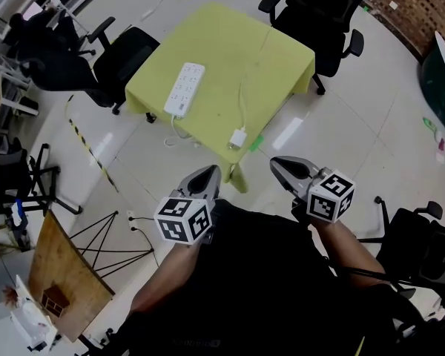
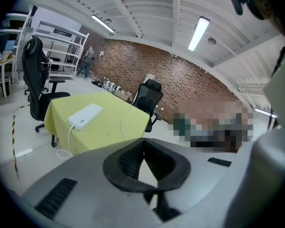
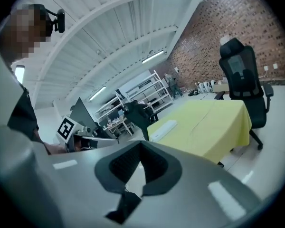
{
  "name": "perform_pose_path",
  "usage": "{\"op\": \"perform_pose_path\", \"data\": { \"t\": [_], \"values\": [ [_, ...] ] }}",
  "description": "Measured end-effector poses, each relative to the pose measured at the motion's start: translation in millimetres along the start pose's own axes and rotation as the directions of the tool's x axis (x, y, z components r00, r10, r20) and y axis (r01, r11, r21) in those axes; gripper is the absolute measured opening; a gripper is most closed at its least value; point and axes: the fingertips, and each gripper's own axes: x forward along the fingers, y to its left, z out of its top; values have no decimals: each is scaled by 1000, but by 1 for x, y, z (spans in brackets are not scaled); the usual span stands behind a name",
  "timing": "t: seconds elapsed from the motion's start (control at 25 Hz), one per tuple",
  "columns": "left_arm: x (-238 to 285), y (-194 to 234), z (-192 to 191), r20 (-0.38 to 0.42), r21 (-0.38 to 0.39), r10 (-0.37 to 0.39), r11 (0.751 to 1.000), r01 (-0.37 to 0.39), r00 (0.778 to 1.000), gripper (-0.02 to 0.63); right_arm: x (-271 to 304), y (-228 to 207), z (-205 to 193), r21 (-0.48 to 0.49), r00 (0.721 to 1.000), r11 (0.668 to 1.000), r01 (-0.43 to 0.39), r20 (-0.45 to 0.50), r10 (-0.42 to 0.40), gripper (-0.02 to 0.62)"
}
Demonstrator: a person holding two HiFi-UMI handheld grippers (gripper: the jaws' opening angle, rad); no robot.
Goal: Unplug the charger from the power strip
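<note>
On the yellow table [image 1: 282,65] lies a white power strip [image 1: 184,89], its cord hanging off the front edge. A white charger [image 1: 239,138] lies flat near that edge, apart from the strip, with its thin cable running up across the cloth. Both grippers hang close to the person's body, off the table. The left gripper [image 1: 208,175] is shut and empty; its own view shows the tips [image 2: 143,142] meeting, with the power strip [image 2: 85,116] far ahead. The right gripper [image 1: 276,163] is shut too, nothing between its jaws [image 3: 141,144], and the power strip [image 3: 163,128] is distant.
Black office chairs stand at the table's left [image 1: 126,54] and far side [image 1: 322,13], another at lower right [image 1: 423,243]. A wooden board [image 1: 63,280] on wire legs sits at lower left. Black-and-yellow tape [image 1: 89,150] crosses the floor.
</note>
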Motion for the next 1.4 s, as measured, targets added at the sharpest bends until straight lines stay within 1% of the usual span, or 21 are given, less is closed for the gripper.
{"op": "perform_pose_path", "data": {
  "t": [0.12, 0.2, 0.32, 0.44, 0.52, 0.6, 0.72, 0.92, 1.2, 1.4],
  "values": [
    [-1, 8, 14, 0, 13, -20, 1000, 20, 1000, 6, 10, 7, 6, 5, 1000, 1000, 19, 4, -19, 2],
    [-5, 14, 27, 1, 38, -40, 999, 40, 999, 6, 21, 14, 9, 22, 999, 999, 33, 11, -33, 2],
    [-10, 26, 39, -1, 68, -73, 995, 73, 997, 6, 35, 25, 15, 1, 998, 998, 61, 17, -61, 2],
    [-11, 43, 39, -19, 60, -105, 993, 106, 994, 6, 47, 29, 18, 4, 994, 995, 105, 36, -105, 2],
    [-14, 51, 35, -33, 70, -124, 990, 126, 992, 6, 50, 33, 15, 0, 990, 991, 133, 43, -133, 2],
    [-14, 58, 32, -42, 76, -142, 986, 145, 989, 6, 53, 37, 13, -22, 987, 987, 159, 38, -158, 2],
    [-13, 67, 28, -48, 58, -154, 986, 156, 987, 5, 58, 40, 10, -43, 984, 983, 180, 21, -180, 2],
    [-14, 68, 25, -19, 29, -133, 991, 134, 991, 6, 61, 37, 5, -74, 987, 985, 154, -38, -157, 2],
    [-17, 66, 32, 57, -31, -35, 999, 36, 998, 6, 58, 31, 5, -125, 990, 990, 62, -115, -77, 2],
    [-17, 55, 29, 58, -33, 1, 999, 1, 998, 5, 56, 31, 4, -141, 990, 990, 10, -134, -30, 0]
  ]
}}
